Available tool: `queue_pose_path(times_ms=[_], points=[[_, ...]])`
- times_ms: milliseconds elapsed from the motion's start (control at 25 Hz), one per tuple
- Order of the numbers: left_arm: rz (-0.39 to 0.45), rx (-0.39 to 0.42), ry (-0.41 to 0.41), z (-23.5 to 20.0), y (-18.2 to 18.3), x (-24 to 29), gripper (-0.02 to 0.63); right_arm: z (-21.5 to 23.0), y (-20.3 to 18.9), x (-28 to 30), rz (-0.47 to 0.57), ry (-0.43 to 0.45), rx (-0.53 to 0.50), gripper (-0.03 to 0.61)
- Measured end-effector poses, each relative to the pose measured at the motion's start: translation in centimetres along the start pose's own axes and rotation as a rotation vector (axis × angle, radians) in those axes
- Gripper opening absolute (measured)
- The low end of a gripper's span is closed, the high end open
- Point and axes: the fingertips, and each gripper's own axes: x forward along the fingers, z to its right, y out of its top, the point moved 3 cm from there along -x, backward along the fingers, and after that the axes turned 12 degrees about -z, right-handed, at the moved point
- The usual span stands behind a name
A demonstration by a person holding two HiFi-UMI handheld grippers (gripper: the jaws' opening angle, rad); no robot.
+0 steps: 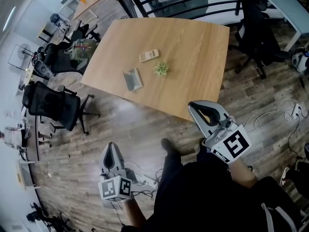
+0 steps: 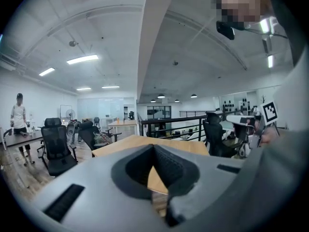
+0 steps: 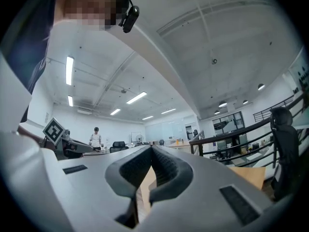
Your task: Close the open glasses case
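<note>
The grey glasses case lies open on the wooden table, toward its near left edge. Both grippers hang well short of the table, over the floor in front of the person's body. My left gripper is low at the left, its tips meeting with nothing between them. My right gripper is by the table's near edge, jaws shut and empty. The case shows in neither gripper view; only the table top appears beyond the jaws.
A beige remote and a small green plant sit beside the case. Black office chairs stand left of the table, another at its right. Cables lie on the floor. A black railing runs behind.
</note>
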Motion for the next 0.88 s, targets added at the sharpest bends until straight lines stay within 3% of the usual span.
queue_pose_path(times_ms=[280,560,880], points=[[0.057,0.026,-0.055,-5.3,0.3,4.4,0.000,-3.7,-0.4,6.9,-0.080,-0.031,-0.057,0.014],[0.066,0.051,-0.078,-14.1,0.5,7.5,0.000,-9.0,1.4,16.4,-0.100,-0.029,-0.131,0.014],[0.088,0.040,-0.077,-20.6,0.9,10.2,0.000,-10.6,1.2,22.0,-0.121,-0.049,-0.127,0.014]])
